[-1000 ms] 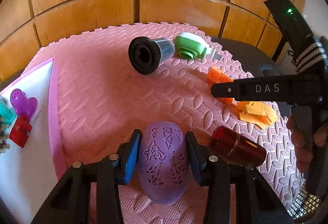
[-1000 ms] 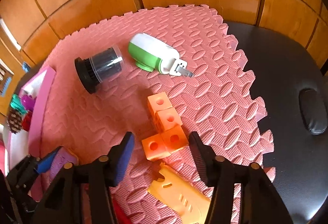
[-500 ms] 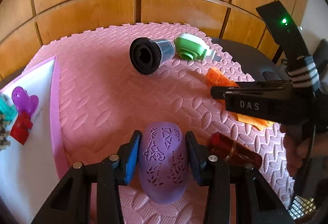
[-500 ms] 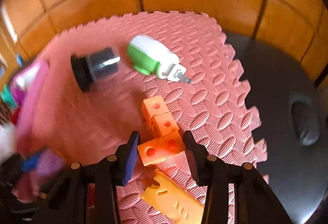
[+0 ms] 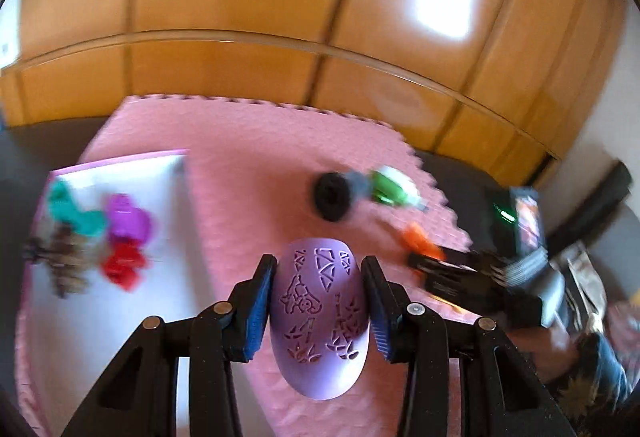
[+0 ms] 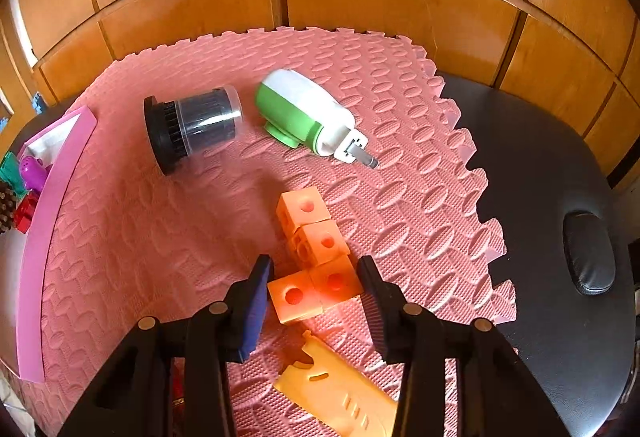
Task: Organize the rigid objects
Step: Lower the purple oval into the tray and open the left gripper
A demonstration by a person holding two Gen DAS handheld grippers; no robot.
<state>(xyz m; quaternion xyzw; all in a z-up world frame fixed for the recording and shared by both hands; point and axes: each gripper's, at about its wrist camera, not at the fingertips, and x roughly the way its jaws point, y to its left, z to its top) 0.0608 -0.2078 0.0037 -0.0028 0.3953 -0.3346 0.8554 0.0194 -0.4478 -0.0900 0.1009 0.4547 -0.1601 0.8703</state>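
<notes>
My left gripper point(image 5: 318, 289) is shut on a purple egg-shaped shell point(image 5: 320, 321) with cut-out patterns and holds it up off the pink foam mat point(image 5: 248, 157). The left wrist view is blurred by motion. To the left lies a white tray point(image 5: 120, 321) with a pink rim, holding teal, purple, red and brown toys. My right gripper point(image 6: 316, 285) points down at the mat and is shut on the near end of a row of joined orange cubes point(image 6: 308, 209).
A black-based clear cup point(image 6: 192, 125) and a green-and-white device point(image 6: 304, 113) lie on their sides further back on the mat. A yellow-orange flat piece point(image 6: 340, 393) lies under the right gripper. A black tabletop point(image 6: 540, 177) borders the mat on the right, with wood panels behind.
My left gripper rose with the purple shell and swung so that the tray came further into view. My right gripper's jaws closed onto the orange cubes.
</notes>
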